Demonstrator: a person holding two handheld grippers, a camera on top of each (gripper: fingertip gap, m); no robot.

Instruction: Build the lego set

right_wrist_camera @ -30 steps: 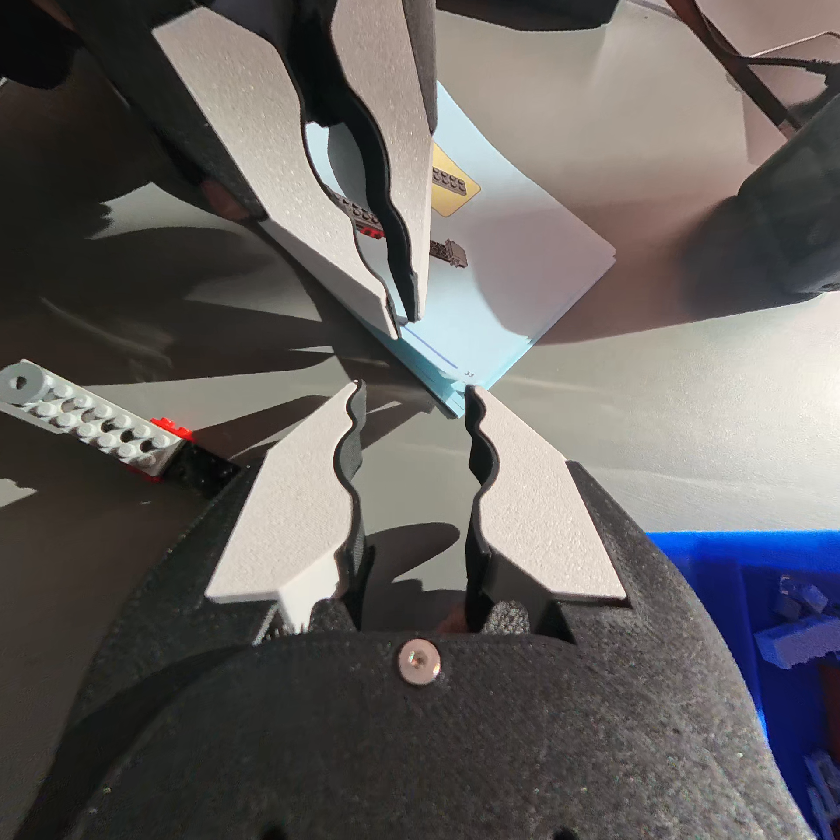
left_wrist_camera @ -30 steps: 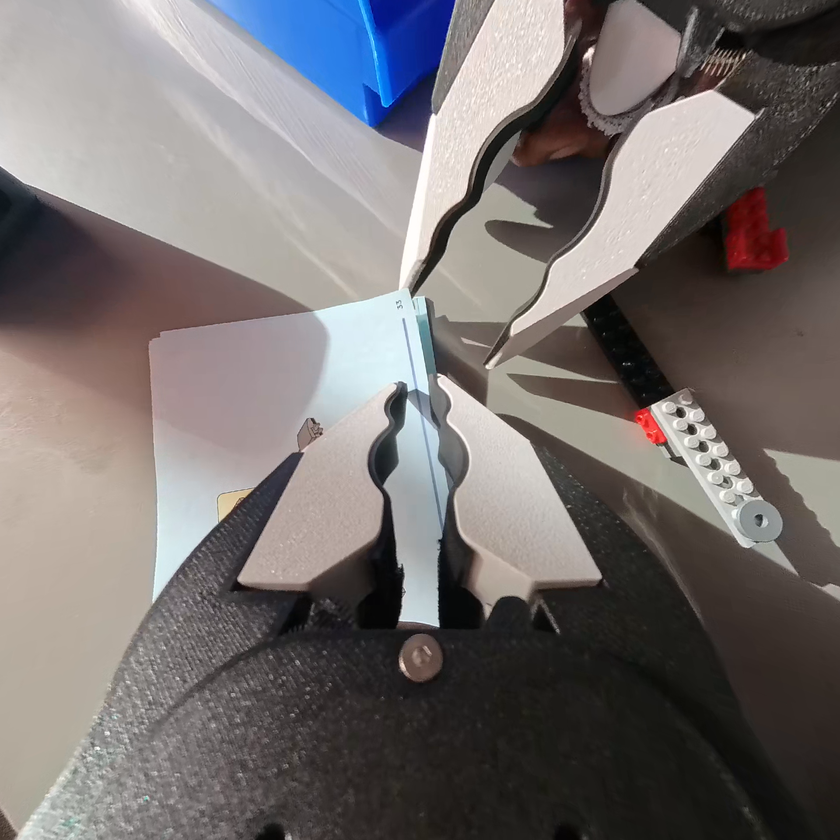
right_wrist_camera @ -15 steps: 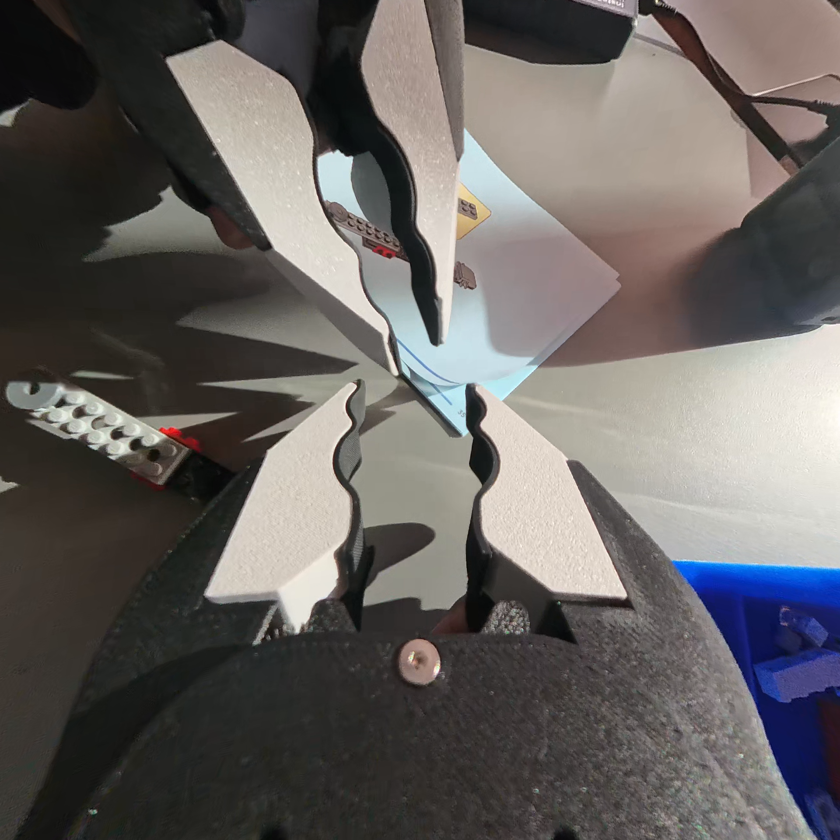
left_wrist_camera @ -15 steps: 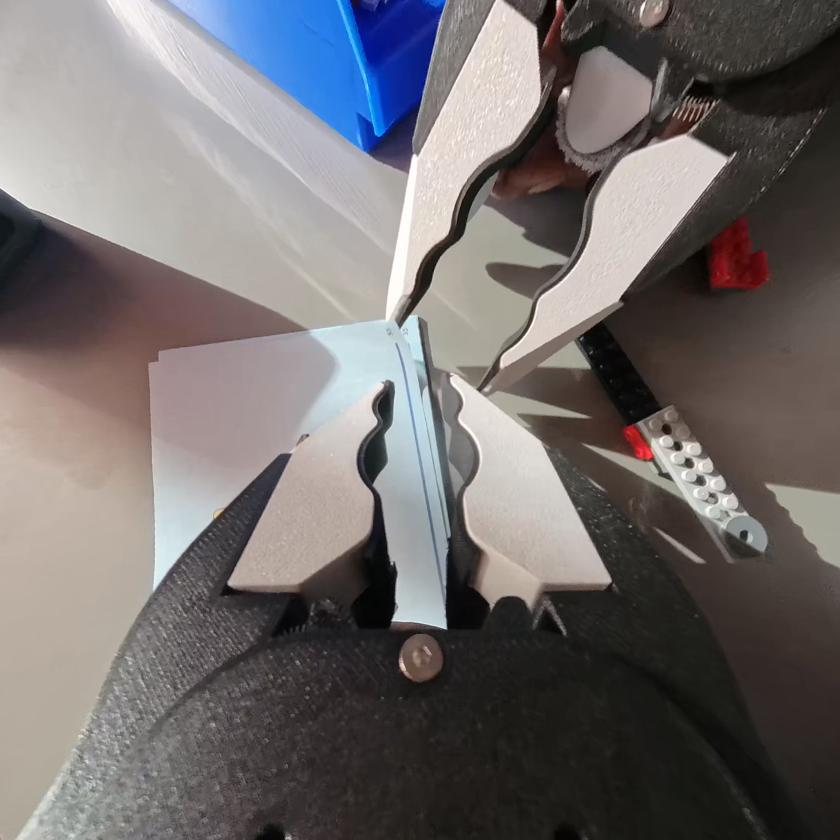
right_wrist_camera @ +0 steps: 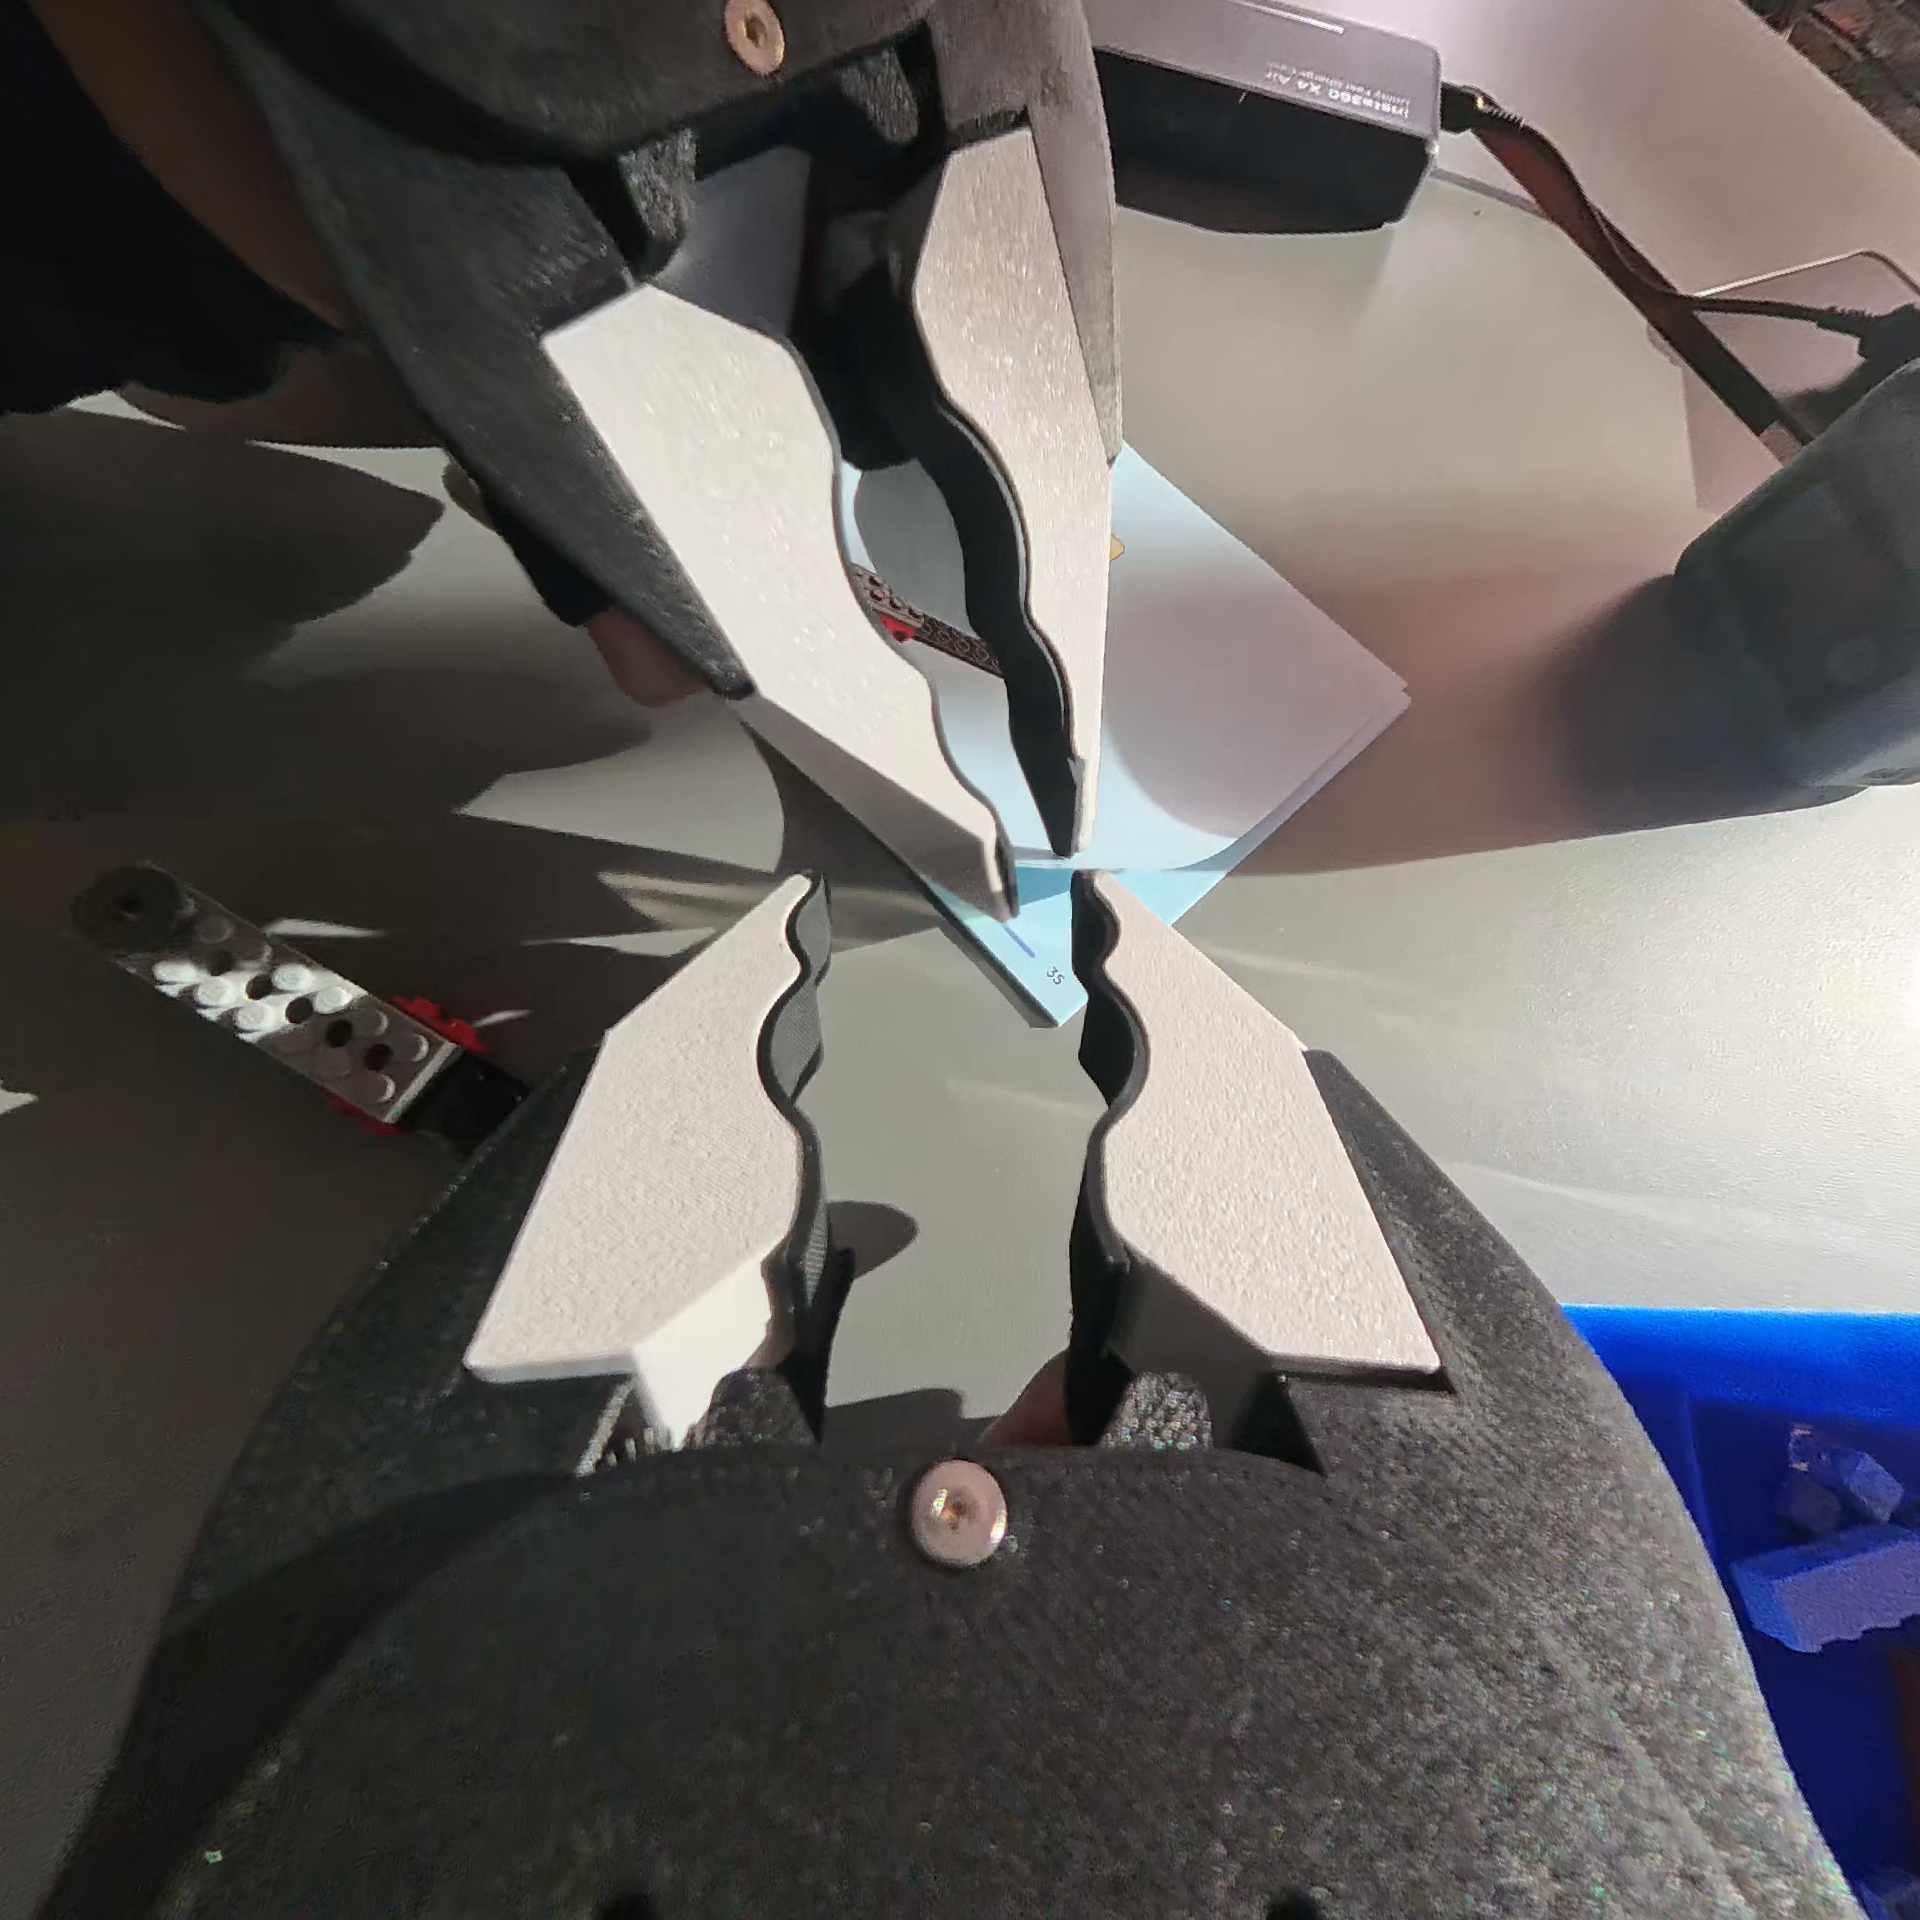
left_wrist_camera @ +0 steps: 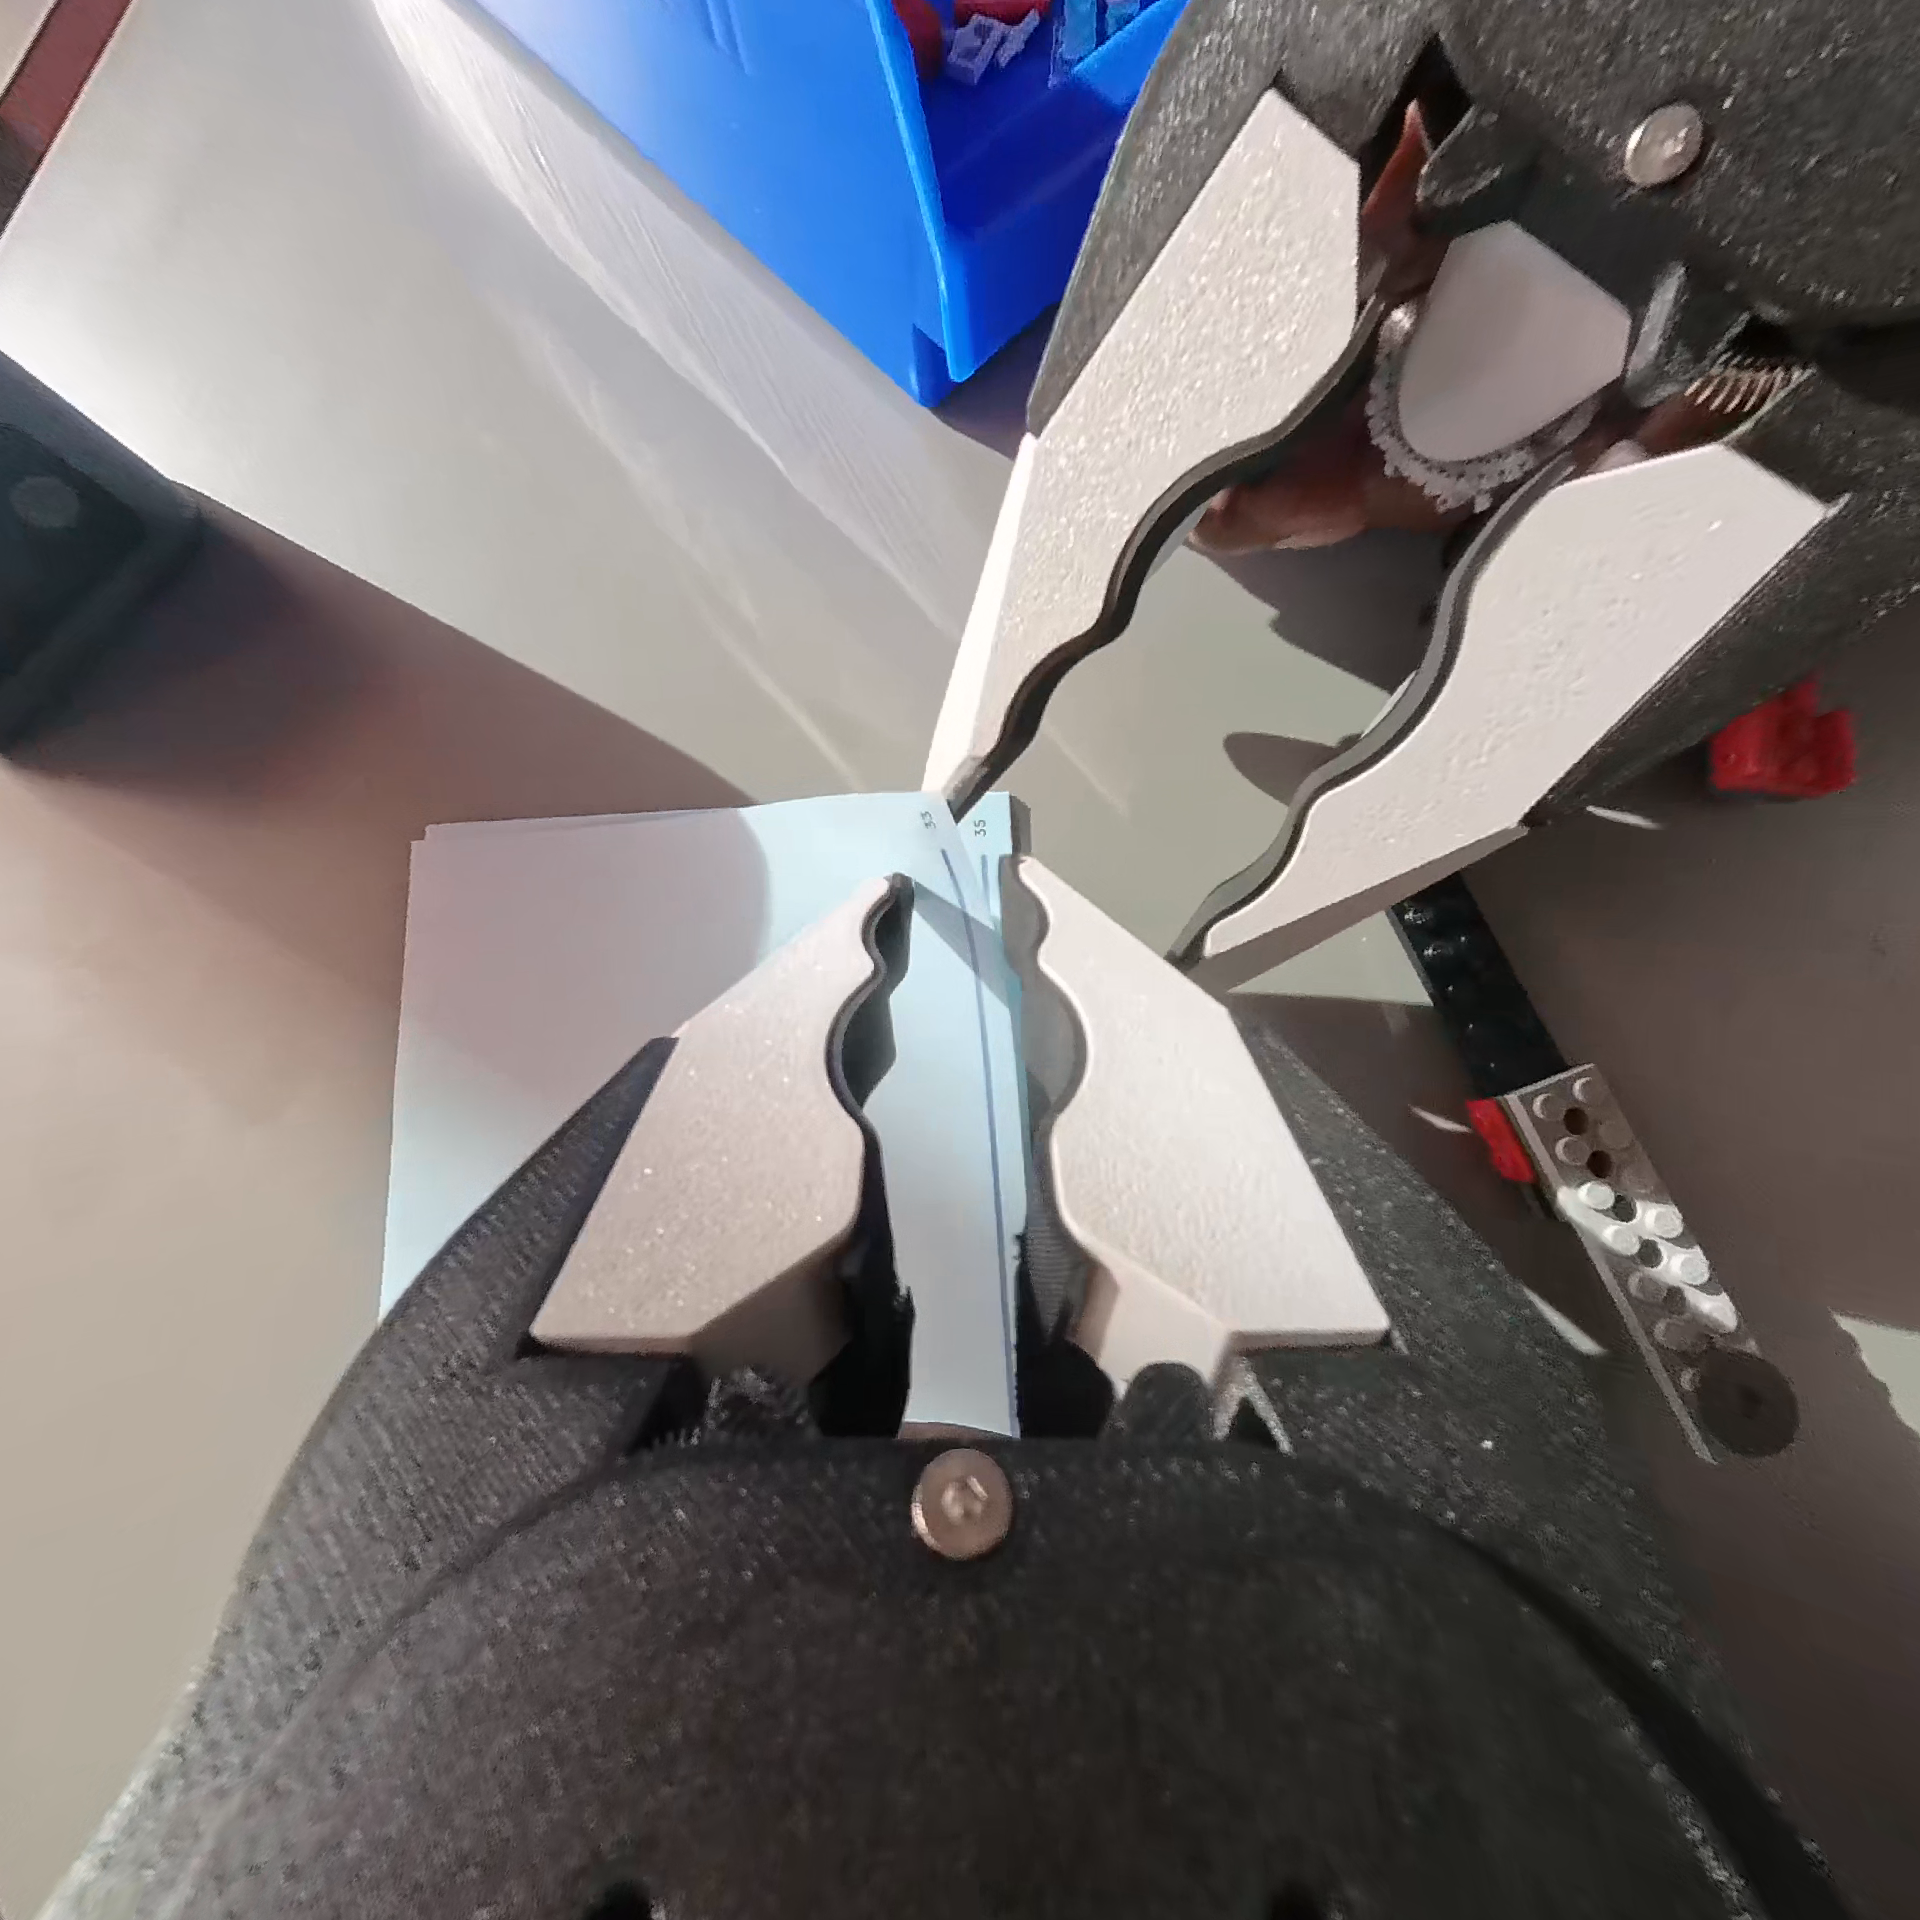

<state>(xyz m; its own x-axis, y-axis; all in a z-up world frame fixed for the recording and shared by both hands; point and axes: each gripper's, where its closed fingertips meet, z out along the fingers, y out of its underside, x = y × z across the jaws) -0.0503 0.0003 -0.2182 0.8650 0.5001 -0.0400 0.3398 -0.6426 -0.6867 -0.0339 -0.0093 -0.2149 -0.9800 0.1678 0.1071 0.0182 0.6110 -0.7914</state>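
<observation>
Lego assembly (left_wrist_camera: 1631,1236), one partly built strip of grey studded plate on a black beam with a red piece at the join, lies on the grey table (left_wrist_camera: 312,935) at the right edge of the left wrist view and at centre left of the right wrist view (right_wrist_camera: 281,1008). It is short and low; judged from that, most of the build is left to do.

One instruction booklet (left_wrist_camera: 582,935), pale blue, lies open at frame centre, apart from the assembly. A page corner is lifted from the stack. The step in hand appears to be page turning, not brick fitting.

Left gripper (left_wrist_camera: 956,894): jaws narrowly parted over the booklet's edge, with a page strip running up between them. Whether the pads actually pinch the page cannot be told.

Right gripper (right_wrist_camera: 945,894): jaws spread, nothing held. In the left wrist view one of its fingertips (left_wrist_camera: 961,774) meets the far corner of the booklet.

Count of other items:
- One loose red brick (left_wrist_camera: 1782,753), right edge of the left wrist view, partly behind the right gripper.
- One blue bin (left_wrist_camera: 831,156), top centre, holding an uncounted heap of pieces.
- One dark box (right_wrist_camera: 1278,125) with a cable, top of the right wrist view.
</observation>
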